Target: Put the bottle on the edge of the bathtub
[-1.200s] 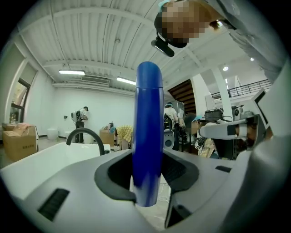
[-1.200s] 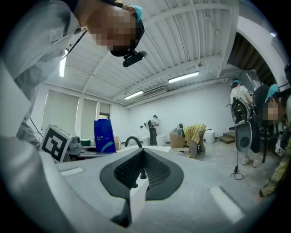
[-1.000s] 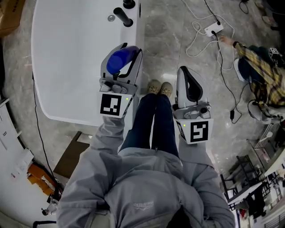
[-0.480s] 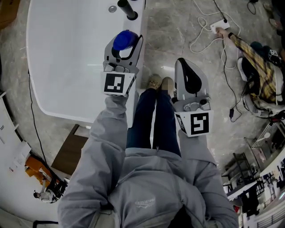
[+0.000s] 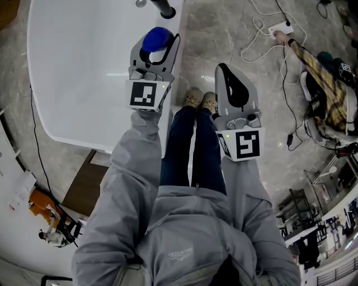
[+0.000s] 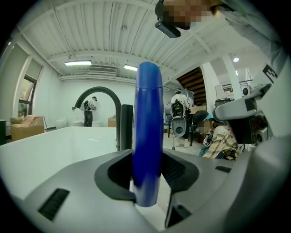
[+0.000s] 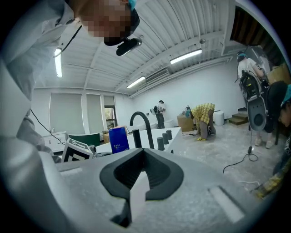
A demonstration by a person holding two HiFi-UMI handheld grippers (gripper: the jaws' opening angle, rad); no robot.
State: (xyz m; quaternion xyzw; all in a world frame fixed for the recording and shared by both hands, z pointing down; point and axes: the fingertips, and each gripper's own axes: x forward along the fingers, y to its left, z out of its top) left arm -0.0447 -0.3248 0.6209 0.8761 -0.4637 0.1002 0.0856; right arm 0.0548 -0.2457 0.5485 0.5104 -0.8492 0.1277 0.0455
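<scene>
A tall blue bottle (image 6: 148, 113) stands upright between the jaws of my left gripper (image 6: 148, 169), whose pads press on its lower part. From above, the bottle's blue top (image 5: 156, 39) and the left gripper (image 5: 154, 53) hang over the right rim of the white bathtub (image 5: 84, 72), short of the black faucet (image 5: 162, 8). The right gripper view catches the bottle (image 7: 119, 139) off to the left. My right gripper (image 5: 233, 89) is over the floor beside the tub, shut, with nothing between its jaws (image 7: 138, 182).
Black faucet knobs (image 7: 163, 140) line the tub deck. The person's shoes (image 5: 201, 100) stand close to the tub's side. A power strip with cables (image 5: 278, 29) lies on the marble floor, and a crouching person in plaid (image 5: 324, 84) is at the right. A cardboard sheet (image 5: 84, 190) lies near left.
My left gripper has carried the bottle forward along the tub's right rim, toward the faucet. The right gripper has shifted slightly forward and stays shut.
</scene>
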